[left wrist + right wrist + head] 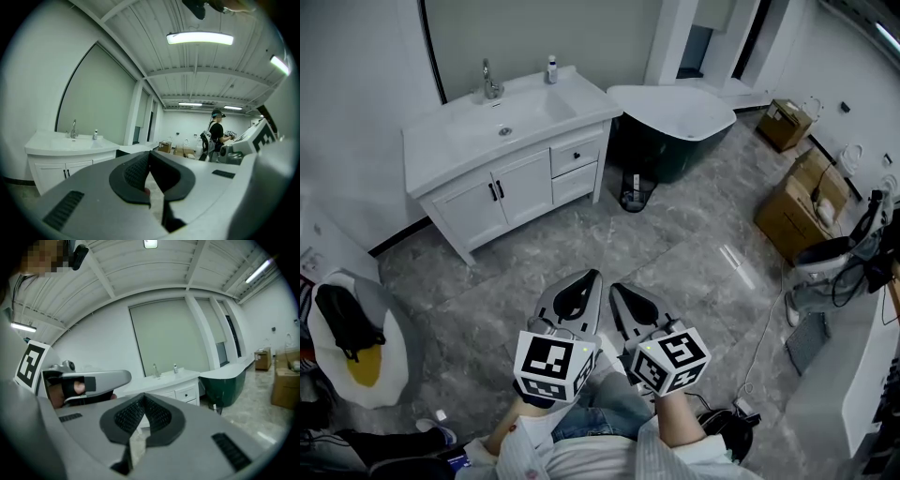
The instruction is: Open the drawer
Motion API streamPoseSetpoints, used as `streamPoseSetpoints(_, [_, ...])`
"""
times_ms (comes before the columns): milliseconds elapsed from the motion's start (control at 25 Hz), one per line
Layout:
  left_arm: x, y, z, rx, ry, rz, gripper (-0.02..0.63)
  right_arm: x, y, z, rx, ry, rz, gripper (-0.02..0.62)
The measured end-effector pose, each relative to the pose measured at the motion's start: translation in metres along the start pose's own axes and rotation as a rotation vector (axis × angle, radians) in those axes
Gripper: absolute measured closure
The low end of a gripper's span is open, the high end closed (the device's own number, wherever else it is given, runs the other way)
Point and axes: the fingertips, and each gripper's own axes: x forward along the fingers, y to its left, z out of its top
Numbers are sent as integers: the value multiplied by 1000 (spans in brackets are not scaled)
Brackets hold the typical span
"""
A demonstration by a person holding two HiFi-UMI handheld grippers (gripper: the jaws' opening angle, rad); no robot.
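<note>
While both grippers hang close to the person's body above the grey floor (675, 244), the white vanity (441, 155) stands well apart across the room. Left gripper (592, 277): jaws together, nothing between them. Right gripper (618, 290): jaws meeting at the tips, empty. Drawer (575, 156): flush and closed, the upper of two at the vanity's right end, beside the double doors (502, 192).

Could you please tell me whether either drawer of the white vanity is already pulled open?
No, in the head view the upper drawer and the lower drawer both sit flush with the front of the vanity.
</note>
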Motion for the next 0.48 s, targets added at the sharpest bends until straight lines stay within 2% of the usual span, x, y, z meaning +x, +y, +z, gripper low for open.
streamPoseSetpoints(480, [11, 18, -11, -32, 29, 5, 589, 15, -6, -6, 12, 22, -14, 586])
